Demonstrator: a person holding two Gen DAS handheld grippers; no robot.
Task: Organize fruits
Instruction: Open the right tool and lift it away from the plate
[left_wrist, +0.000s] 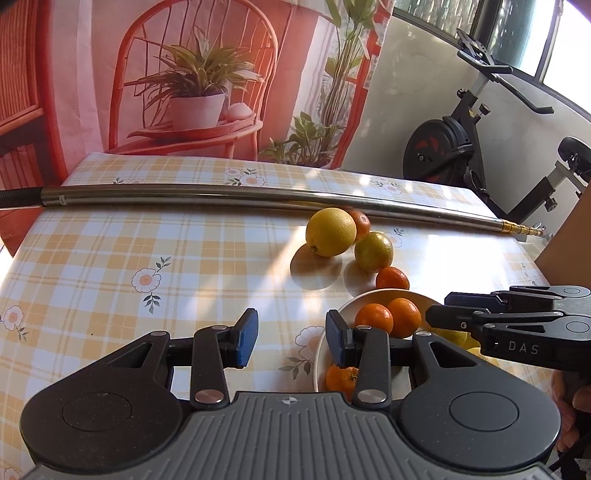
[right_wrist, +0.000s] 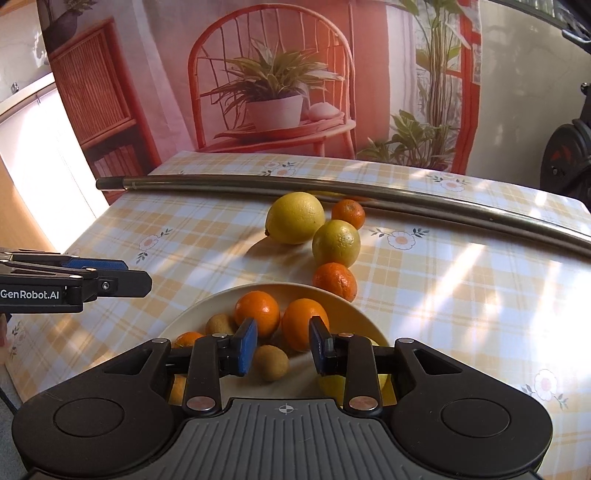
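A cream bowl (right_wrist: 207, 306) holds tangerines (right_wrist: 257, 308), small brown kiwis (right_wrist: 270, 362) and a yellow fruit partly hidden under my fingers. Behind it on the checked tablecloth lie a big lemon (right_wrist: 295, 218), a smaller lemon (right_wrist: 336, 242) and two tangerines (right_wrist: 335, 280), (right_wrist: 348, 213). My right gripper (right_wrist: 283, 350) is open and empty, hovering over the bowl. My left gripper (left_wrist: 291, 338) is open and empty, just left of the bowl (left_wrist: 369, 297). The loose lemons (left_wrist: 331, 232) also show in the left wrist view.
A long metal pole (right_wrist: 332, 190) lies across the table behind the fruit. A printed backdrop hangs at the table's far edge. An exercise bike (left_wrist: 461, 144) stands to the right, and a brown cardboard edge (left_wrist: 569, 240) sits at the table's right side.
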